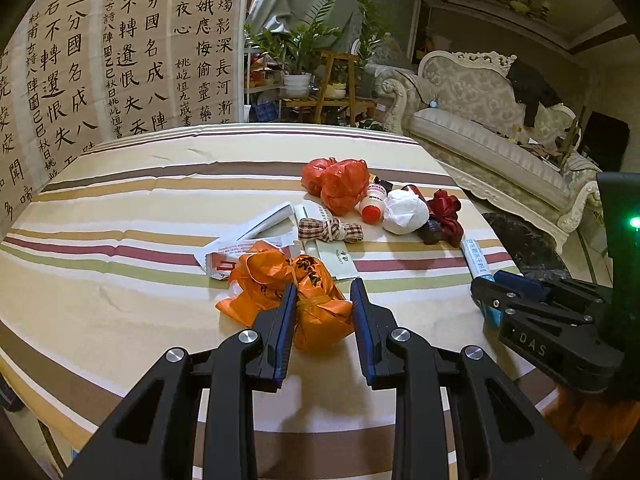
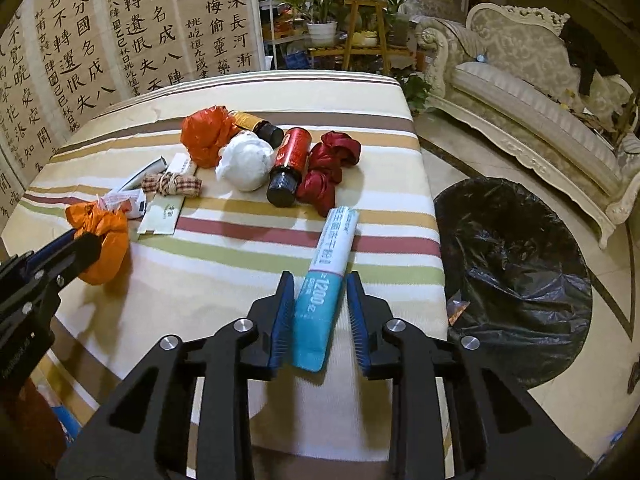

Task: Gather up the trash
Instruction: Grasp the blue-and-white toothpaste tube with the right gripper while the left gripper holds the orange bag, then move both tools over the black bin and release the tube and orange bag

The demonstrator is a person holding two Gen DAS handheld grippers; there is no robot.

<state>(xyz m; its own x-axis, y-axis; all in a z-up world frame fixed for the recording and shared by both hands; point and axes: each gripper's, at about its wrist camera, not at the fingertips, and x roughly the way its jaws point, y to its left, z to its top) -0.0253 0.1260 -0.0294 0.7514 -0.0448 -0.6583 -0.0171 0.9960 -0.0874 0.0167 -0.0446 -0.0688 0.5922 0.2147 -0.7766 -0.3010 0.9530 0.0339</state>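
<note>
A knotted orange plastic bag (image 1: 320, 316) lies on the striped tablecloth (image 1: 120, 208) near the front edge. My left gripper (image 1: 324, 292) is shut on it, one blue pad on each side; the right wrist view shows the same hold (image 2: 86, 240) on the bag (image 2: 106, 236). A blue-and-white tube (image 2: 332, 248) lies lengthwise near the table's right edge. My right gripper (image 2: 319, 280) is closed on its blue lower end, pads touching both sides. In the left wrist view that gripper (image 1: 486, 292) sits at the right over the tube (image 1: 476, 260).
Behind lie a red-orange bag (image 1: 340, 184), a white paper wad (image 1: 404, 212), a dark red ribbon (image 1: 444, 216), a checked bow (image 1: 332, 230), paper packets (image 1: 336, 260) and a red bottle (image 2: 288, 164). A bin lined with a black bag (image 2: 516, 280) stands on the floor right of the table.
</note>
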